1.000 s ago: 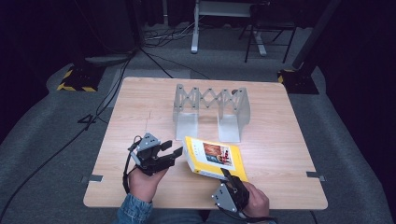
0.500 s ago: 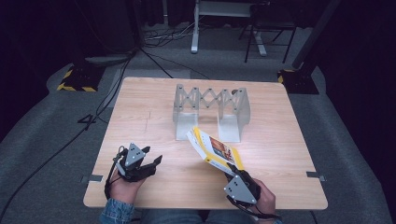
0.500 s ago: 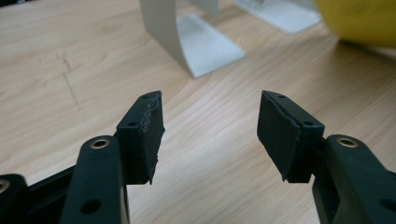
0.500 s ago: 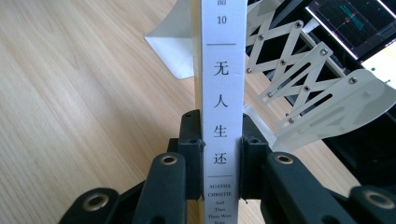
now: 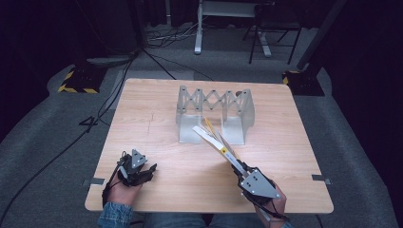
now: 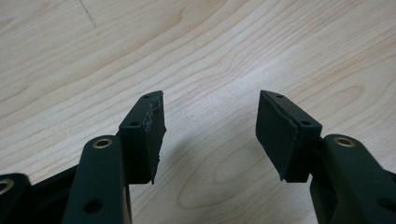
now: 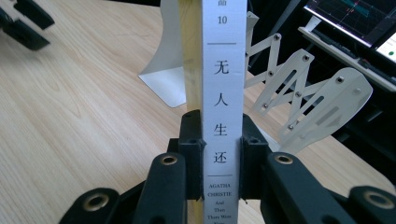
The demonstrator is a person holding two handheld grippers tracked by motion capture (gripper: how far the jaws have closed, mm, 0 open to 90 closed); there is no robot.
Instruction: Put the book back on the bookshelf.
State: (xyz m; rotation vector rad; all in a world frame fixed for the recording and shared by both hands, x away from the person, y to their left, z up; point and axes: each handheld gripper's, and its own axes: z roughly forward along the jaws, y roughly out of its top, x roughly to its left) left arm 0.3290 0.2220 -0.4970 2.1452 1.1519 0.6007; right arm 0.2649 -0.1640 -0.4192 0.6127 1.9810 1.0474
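My right gripper (image 5: 243, 168) is shut on a thin book (image 5: 215, 141) with a white spine and yellow cover. It holds the book tilted up off the table, spine uppermost, pointing toward the rack. In the right gripper view the book's spine (image 7: 223, 93) with printed characters runs straight up between the two jaws. A silver expanding metal book rack (image 5: 214, 114) stands at the table's middle back, and its scissor links (image 7: 299, 93) show behind the book. My left gripper (image 5: 145, 172) rests low at the front left, open, with bare wood between its pads (image 6: 145, 126).
The wooden table (image 5: 157, 118) has a pencil-like line on its left half. Beyond the far edge are cables, a desk frame (image 5: 228, 19) and black-yellow floor blocks (image 5: 76, 80). A monitor (image 7: 355, 18) shows past the rack in the right gripper view.
The right gripper has lifted the book from flat on the table to on-edge, swinging it toward the rack. The left gripper has let go and drawn back to the front left.
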